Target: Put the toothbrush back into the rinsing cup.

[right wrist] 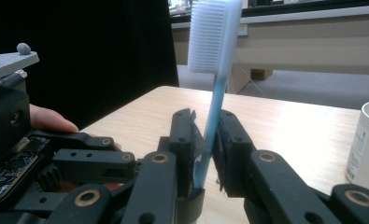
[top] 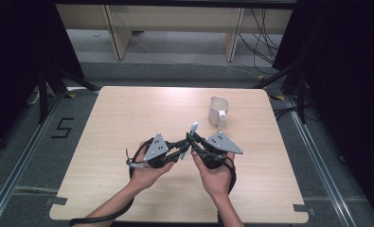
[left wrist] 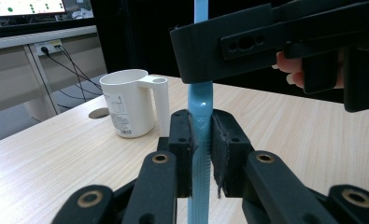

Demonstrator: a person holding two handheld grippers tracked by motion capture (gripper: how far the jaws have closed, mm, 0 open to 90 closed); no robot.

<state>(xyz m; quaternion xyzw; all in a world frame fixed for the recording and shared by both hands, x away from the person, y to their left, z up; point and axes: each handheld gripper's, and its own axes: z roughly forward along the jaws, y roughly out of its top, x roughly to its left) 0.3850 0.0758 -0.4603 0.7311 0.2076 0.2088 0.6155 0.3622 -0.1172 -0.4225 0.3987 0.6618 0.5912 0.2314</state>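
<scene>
Left gripper (left wrist: 202, 140) clamped on the blue toothbrush (left wrist: 200, 100) handle, mid-bottom of the left gripper view. Right gripper (right wrist: 205, 135) jaws narrow around the neck of the same brush, bristles up at top centre of the right gripper view; can't tell if the pads fully press yet. Both meet at centre of the high view above the table (top: 128, 113). Risks: both pulling at once bends the thin handle; early left release with a loose right grip drops it. White cup (top: 218, 111) upper right, well apart.
</scene>
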